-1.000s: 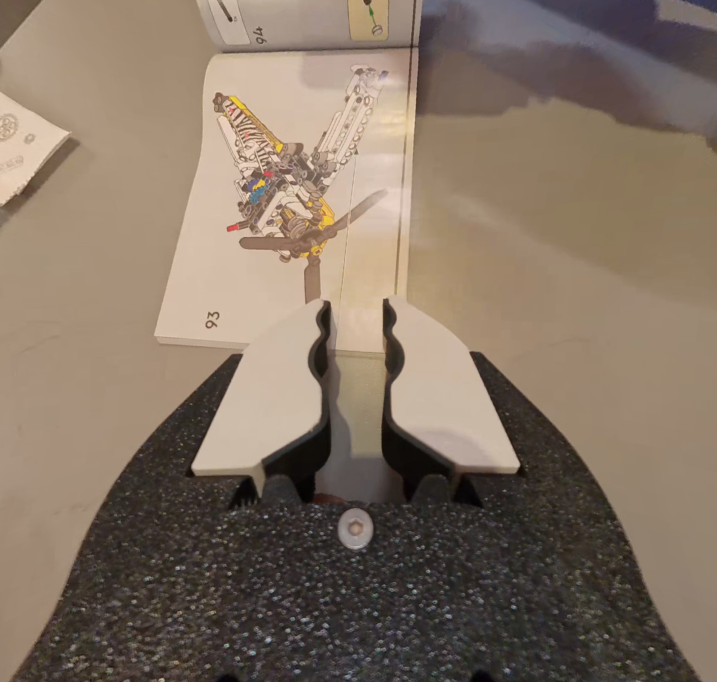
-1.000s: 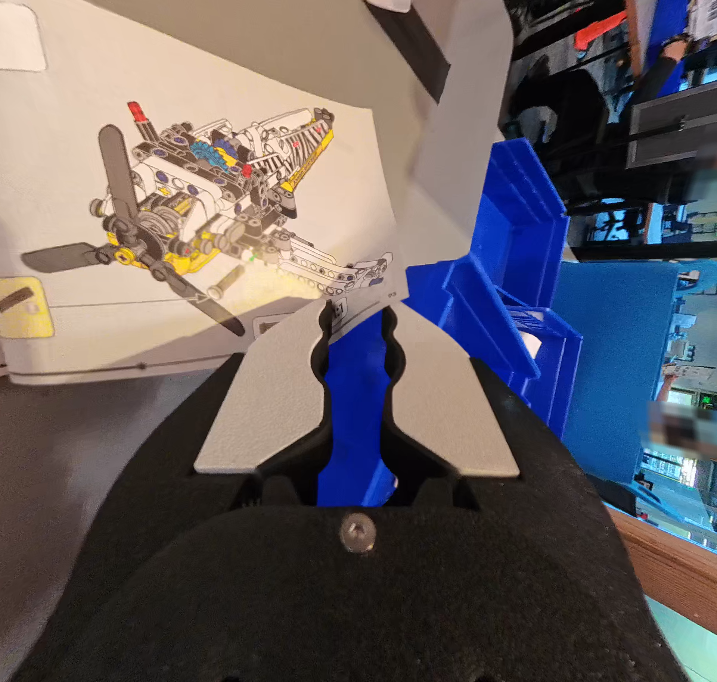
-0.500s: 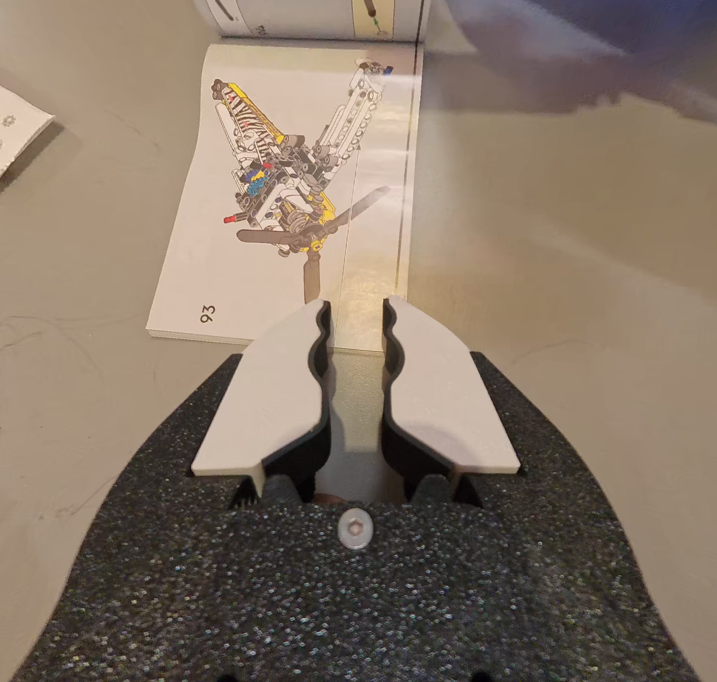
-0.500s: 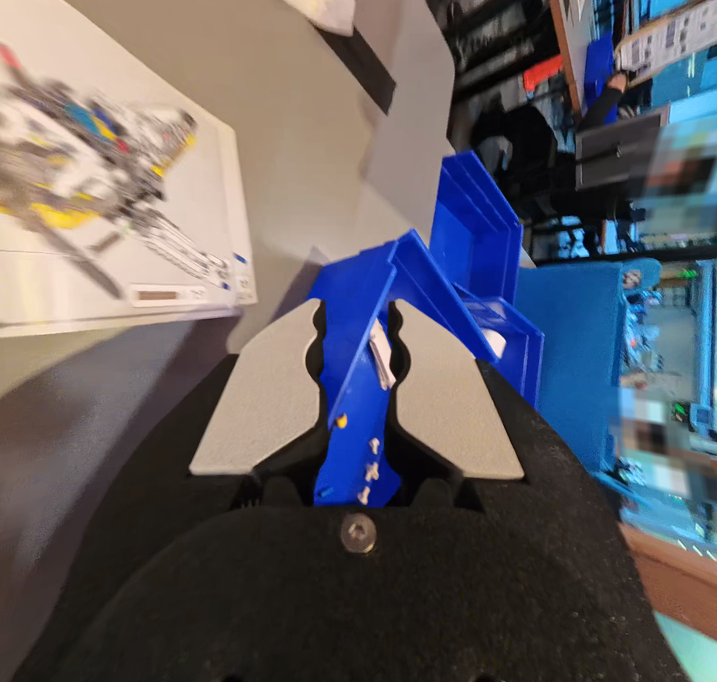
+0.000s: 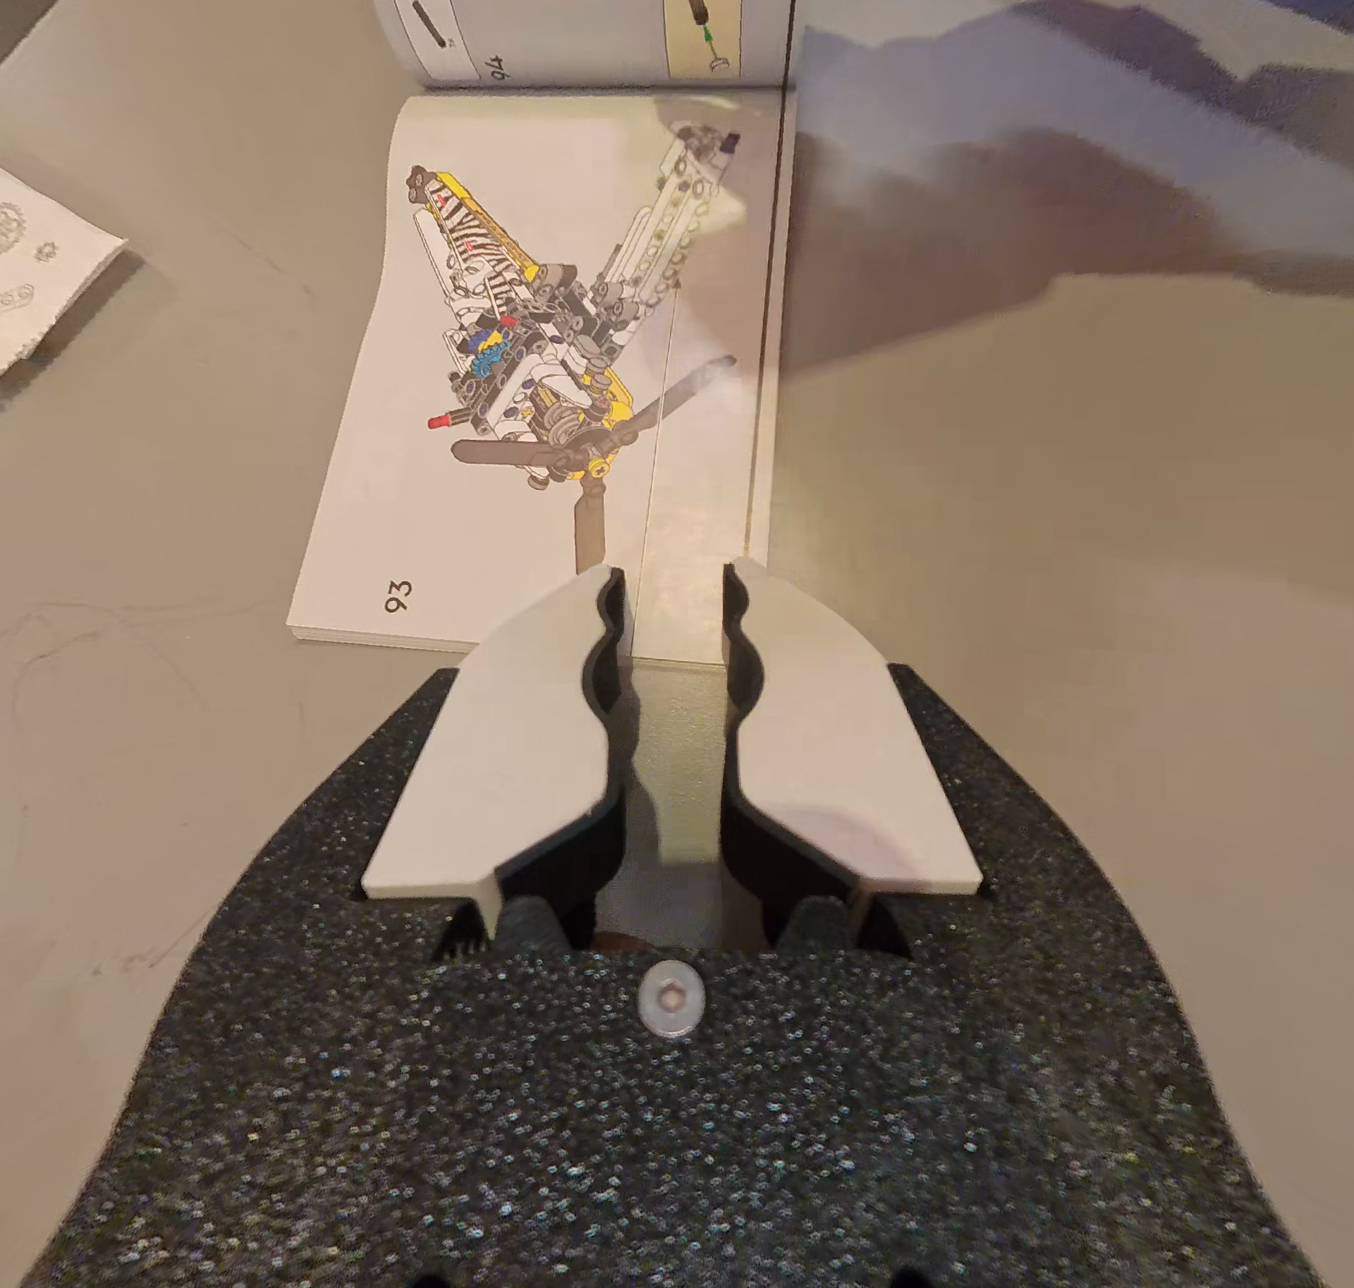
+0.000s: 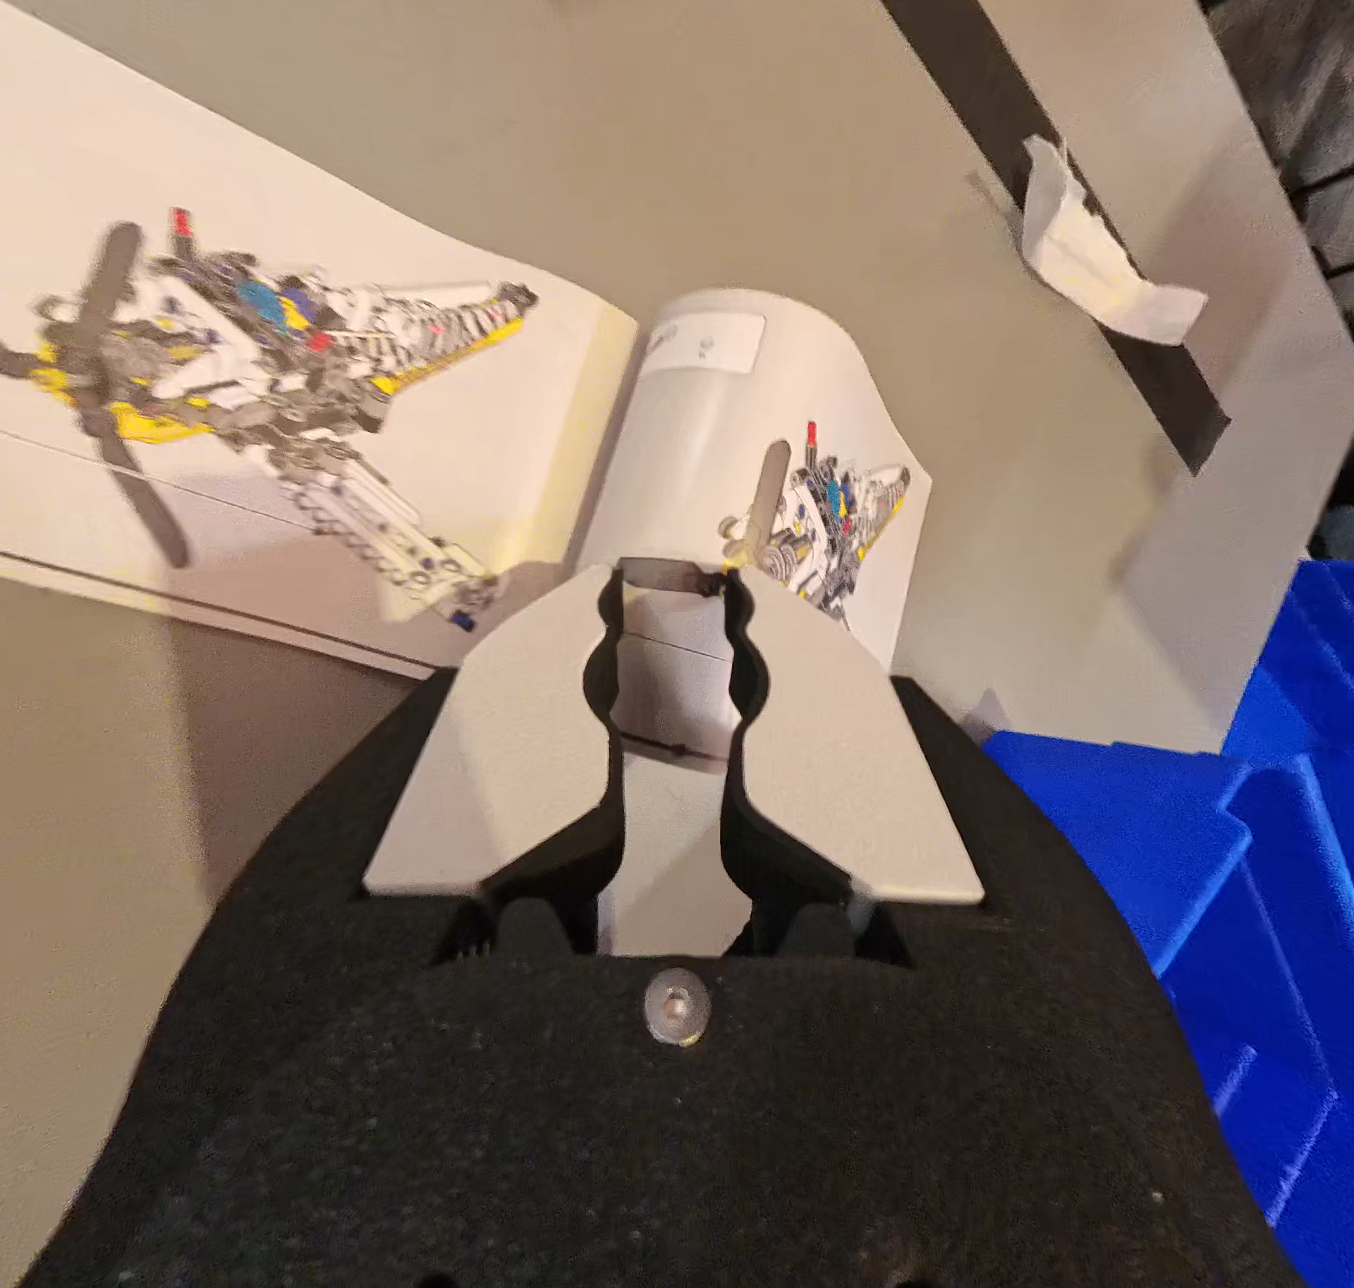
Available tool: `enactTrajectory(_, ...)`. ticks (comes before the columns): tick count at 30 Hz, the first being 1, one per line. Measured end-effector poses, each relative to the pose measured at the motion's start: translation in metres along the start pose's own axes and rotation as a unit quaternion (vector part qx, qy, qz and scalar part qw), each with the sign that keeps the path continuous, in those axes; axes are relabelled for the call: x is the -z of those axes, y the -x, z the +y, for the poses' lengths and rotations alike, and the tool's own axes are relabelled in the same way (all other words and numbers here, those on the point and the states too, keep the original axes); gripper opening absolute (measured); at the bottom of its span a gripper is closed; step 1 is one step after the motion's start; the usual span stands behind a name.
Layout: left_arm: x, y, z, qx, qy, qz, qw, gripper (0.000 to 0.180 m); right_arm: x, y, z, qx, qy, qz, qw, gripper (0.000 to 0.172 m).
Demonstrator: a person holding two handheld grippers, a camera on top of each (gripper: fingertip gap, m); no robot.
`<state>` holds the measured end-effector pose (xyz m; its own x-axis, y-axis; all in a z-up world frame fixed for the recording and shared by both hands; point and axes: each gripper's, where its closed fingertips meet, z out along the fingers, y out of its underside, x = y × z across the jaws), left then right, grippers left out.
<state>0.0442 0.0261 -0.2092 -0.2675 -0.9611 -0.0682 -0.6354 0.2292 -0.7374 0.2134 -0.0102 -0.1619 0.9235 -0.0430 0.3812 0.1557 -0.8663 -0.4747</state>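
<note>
While both jaws stand parted and bare, the open booklet (image 5: 513,520) lies just ahead of them.

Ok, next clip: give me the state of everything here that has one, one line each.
Left gripper: open, nothing between its fingers, over the booklet's near edge.
Right gripper: open, nothing gripped, pointed at the curled page.
Booklet: lying open on the table.
Curled page: standing up, bent over, not flat.
Blue bins: at the right; contents not visible.
Paper scrap: lying flat at the left.

open booklet (image 5: 557,344) on table (image 5: 1026,594)
</note>
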Motion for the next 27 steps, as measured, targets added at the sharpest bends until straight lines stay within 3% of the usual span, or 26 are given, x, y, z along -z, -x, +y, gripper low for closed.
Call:
enactTrajectory(8, 0.000, 0.000, 0.000, 0.000, 0.000, -0.001, 1.000, 0.028, 0.018, 0.001, -0.010, 0.020, -0.032, 0.046, 0.998, 0.025)
enactTrajectory(13, 0.011, 0.004, -0.011, -0.023, -0.041, -0.065, 0.997, 0.040, 0.039, 0.028, -0.033, 0.065, -0.082, 0.047, 0.993, 0.025)
enactTrajectory(20, 0.063, -0.032, -0.019, 0.032, -0.137, -0.058, 0.988, 0.040, 0.046, 0.106, -0.066, 0.152, -0.152, -0.019, 0.976, 0.024)
enactTrajectory(27, 0.132, -0.039, 0.030, 0.081, -0.179, -0.117, 0.973, 0.039, 0.045, 0.219, -0.106, 0.199, -0.226, -0.174, 0.938, 0.024)
